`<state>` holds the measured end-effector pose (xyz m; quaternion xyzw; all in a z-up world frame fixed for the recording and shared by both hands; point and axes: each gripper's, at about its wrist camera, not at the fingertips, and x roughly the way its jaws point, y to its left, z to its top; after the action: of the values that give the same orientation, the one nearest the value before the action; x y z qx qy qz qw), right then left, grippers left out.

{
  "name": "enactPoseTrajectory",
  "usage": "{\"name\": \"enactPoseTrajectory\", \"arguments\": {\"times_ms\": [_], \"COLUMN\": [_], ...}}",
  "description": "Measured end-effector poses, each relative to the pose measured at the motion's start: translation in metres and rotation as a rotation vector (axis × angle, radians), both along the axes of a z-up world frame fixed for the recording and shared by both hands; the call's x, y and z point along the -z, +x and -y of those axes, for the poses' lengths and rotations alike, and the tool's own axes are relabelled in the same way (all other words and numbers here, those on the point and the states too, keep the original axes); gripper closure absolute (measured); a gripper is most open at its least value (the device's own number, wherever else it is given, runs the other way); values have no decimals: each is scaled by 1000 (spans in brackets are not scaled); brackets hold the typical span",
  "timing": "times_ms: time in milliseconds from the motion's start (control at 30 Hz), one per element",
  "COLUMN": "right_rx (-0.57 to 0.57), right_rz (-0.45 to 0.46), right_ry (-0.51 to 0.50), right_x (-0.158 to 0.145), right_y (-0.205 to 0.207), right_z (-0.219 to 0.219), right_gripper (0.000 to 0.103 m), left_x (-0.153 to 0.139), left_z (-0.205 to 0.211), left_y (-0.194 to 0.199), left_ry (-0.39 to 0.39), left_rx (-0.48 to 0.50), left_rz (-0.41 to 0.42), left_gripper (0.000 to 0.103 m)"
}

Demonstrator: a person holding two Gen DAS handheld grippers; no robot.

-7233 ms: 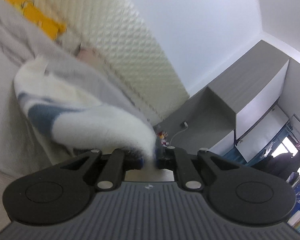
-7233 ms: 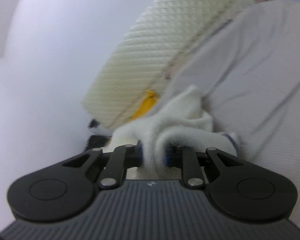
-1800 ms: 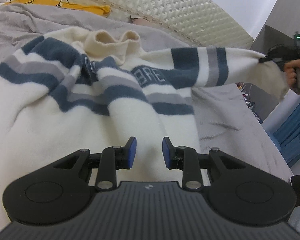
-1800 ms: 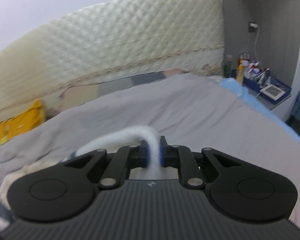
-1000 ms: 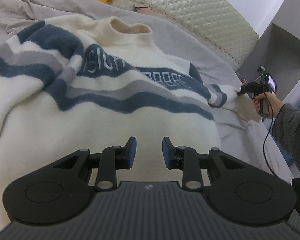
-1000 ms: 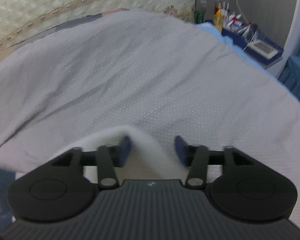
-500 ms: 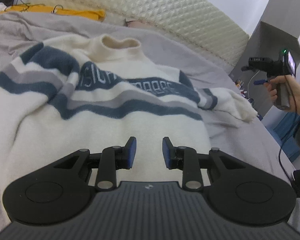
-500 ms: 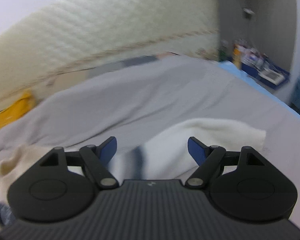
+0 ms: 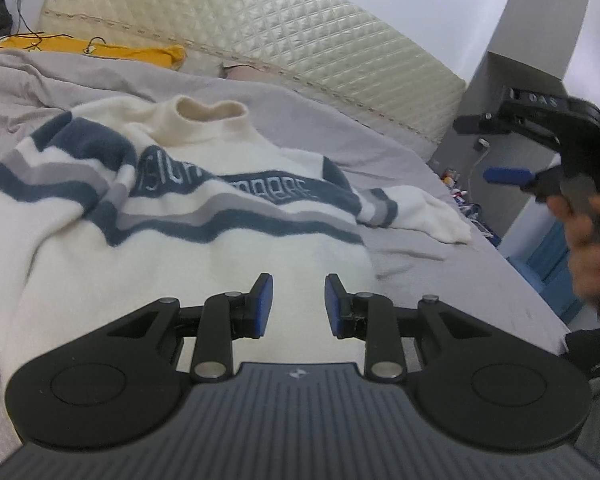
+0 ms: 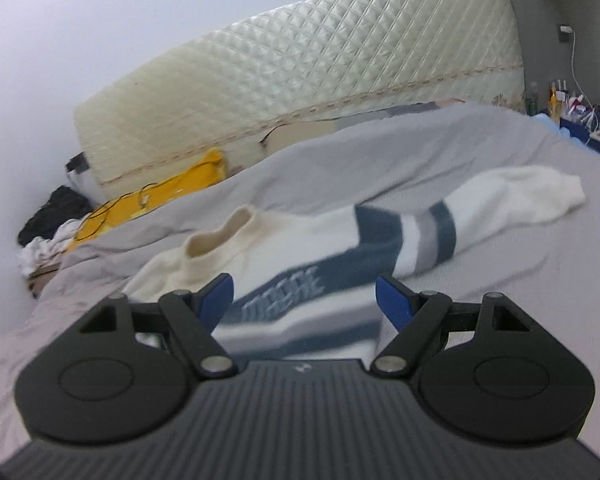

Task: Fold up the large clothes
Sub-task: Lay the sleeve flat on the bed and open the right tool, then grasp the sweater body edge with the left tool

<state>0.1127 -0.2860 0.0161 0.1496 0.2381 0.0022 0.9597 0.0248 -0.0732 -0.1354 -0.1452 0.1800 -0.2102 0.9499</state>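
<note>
A cream sweater (image 9: 204,248) with dark blue and grey stripes lies front up on the grey bed sheet (image 9: 452,280), collar toward the headboard. Its right sleeve (image 9: 428,210) lies stretched out to the right; its left side is rumpled. My left gripper (image 9: 298,300) is open and empty just above the sweater's lower body. My right gripper (image 10: 304,294) is wide open and empty, held in the air above the sweater (image 10: 300,264), near its chest. It also shows at the right edge of the left wrist view (image 9: 496,152). The sleeve (image 10: 512,200) lies ahead to its right.
A quilted cream headboard (image 9: 300,52) runs along the far side. A yellow cloth (image 9: 100,50) with a cable and dark clothes lies at the far left corner. A grey cabinet (image 9: 540,92) and a cluttered nightstand (image 10: 580,120) stand at the right.
My right gripper let go of the sleeve, opened wide and rose and drew back over the sweater. The sleeve now lies flat on the sheet. My left gripper stays open over the lower body.
</note>
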Motion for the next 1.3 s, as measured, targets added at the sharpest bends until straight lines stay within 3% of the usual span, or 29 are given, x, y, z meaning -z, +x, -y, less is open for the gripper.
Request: {"name": "enactPoseTrajectory", "arguments": {"times_ms": [167,433,467,500,533,633,767,1133,1200,1267,1300], "right_rx": [-18,-26,-20,-14,-8,-6,11,76,83,86,86], "right_rz": [-2,-69,-66,-63,-60,-66,-77,-104,-112,-121,-123], "right_ry": [-8,85,95,101,106,131,163,278,291,307,312], "right_x": [25,62,63,65,67,74,82,98,100,101,102], "right_y": [-48,-66,-65,-65,-65,-63,-59,-53,-52,-52,-52], "right_z": [-11,-3,-1,1,2,9,19,47,49,50,50], "right_gripper": [23,22,18,8,0,0,0,0,0,0,0], "left_x": [0,11,13,16,18,24,31,60,62,62,62], "left_z": [10,53,60,65,69,80,94,149,150,149,148], "left_y": [-16,-16,-13,-11,-7,4,17,30,32,34,34], "left_ry": [12,86,104,120,131,163,211,521,537,563,566], "left_rx": [89,224,241,248,249,254,240,121,102,83,75], "left_rz": [-2,-39,-46,-50,-57,-74,-90,-52,-52,-44,-43], "left_gripper": [70,69,69,69,67,57,55,53,60,77,80]}}
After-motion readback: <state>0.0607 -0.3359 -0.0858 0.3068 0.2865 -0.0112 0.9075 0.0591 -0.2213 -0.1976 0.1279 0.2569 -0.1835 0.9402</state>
